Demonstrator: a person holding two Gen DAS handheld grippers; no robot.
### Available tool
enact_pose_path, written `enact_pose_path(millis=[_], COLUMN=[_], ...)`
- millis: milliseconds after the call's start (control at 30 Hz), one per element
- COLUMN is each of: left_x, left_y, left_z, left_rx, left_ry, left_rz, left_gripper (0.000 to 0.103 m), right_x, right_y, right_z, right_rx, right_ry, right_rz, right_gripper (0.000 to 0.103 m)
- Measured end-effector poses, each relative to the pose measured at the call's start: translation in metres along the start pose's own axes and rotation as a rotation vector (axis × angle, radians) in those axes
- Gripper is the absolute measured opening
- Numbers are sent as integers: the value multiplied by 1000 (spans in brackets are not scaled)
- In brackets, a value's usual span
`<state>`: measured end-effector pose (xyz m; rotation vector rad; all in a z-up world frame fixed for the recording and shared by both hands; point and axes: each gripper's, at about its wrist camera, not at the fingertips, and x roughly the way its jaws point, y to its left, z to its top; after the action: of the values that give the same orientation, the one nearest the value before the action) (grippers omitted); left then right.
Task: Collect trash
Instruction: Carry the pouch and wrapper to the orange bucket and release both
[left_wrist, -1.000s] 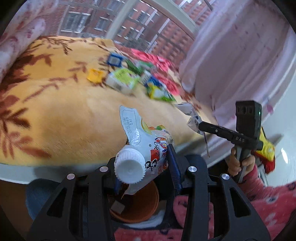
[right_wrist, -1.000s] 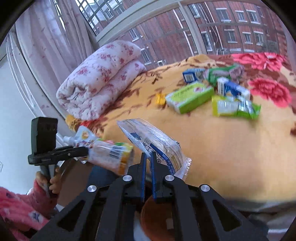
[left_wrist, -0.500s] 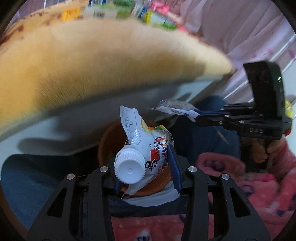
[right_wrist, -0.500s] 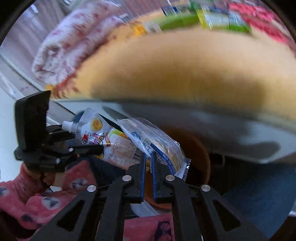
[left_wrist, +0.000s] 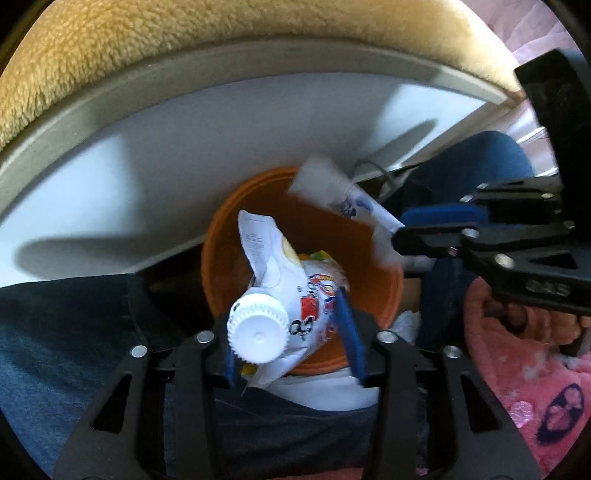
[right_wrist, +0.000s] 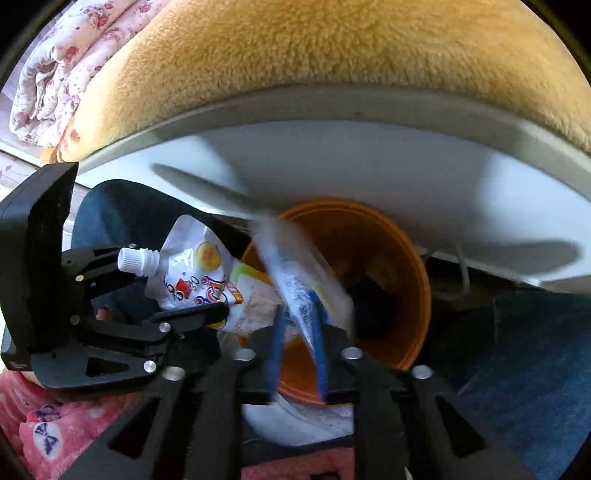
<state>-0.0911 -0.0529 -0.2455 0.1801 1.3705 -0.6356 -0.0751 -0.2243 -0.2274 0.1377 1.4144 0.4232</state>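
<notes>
Over the orange bin (left_wrist: 391, 295) beside the bed, my left tool (left_wrist: 291, 332) points steeply down with its jaws opening; the white spouted drink pouch (left_wrist: 295, 295) sits between the blue pads (left_wrist: 349, 328), capped spout toward the camera. My right tool (right_wrist: 299, 332) is opening too, and the clear blue-printed wrapper (right_wrist: 295, 280), blurred, lies between its fingers above the bin's mouth. Behind both, the bed's yellow fleece blanket (right_wrist: 332, 48) overhangs a pale frame.

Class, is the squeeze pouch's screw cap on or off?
On: the white ribbed cap sits on the spout of the pouch.
</notes>
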Motion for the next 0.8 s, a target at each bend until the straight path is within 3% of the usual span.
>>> enact_pose_path(millis=[33, 67, 400, 800], left_x=[2, 3, -6, -15], left_y=[-2, -3, 2, 3], left_z=[2, 4, 9, 8], left_rx=[0, -2, -28, -25], left_ry=[-1, -10, -16, -21], left_rz=[36, 58, 67, 80], left_gripper=[79, 82, 82, 82], right_x=[-1, -4, -33, -36], right_y=[0, 0, -12, -19], right_z=[0, 1, -6, -7], right_rx=[4, 14, 80, 104], right_ry=[-2, -16, -103, -108], right_rz=[-4, -10, 17, 15], right_gripper=[64, 72, 77, 78])
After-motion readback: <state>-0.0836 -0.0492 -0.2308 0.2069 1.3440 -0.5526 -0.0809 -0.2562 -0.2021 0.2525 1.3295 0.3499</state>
